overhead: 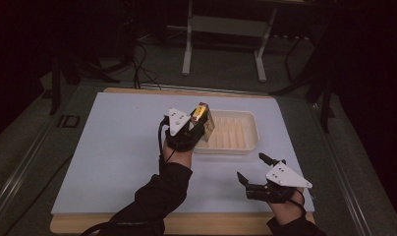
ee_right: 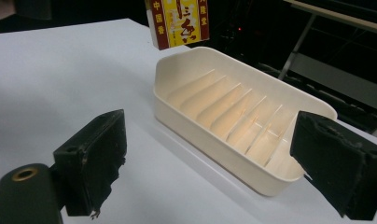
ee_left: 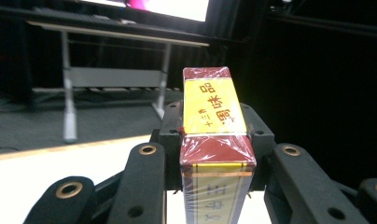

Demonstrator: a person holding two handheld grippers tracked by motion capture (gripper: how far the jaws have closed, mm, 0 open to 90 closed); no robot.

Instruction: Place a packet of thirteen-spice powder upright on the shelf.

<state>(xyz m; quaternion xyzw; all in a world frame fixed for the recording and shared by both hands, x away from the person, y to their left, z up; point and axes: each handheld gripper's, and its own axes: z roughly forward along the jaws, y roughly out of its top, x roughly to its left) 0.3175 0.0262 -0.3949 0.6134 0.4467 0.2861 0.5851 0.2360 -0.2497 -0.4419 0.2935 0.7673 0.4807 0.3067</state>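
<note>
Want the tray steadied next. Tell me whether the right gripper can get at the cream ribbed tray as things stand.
Probably yes. The right gripper has its jaws open with nothing in them, and bare table lies between it and the cream ribbed tray. The box, held by the left gripper, hangs over the tray's far end.

Your sleeves [overhead: 159,196] are black. Each gripper, left [overhead: 199,125] and right [overhead: 250,169], is matt black with a grey three-cornered plate dotted with small screws. Brass-ringed rivets stud the jaw links, and a black cable [overhead: 160,142] trails off.
</note>
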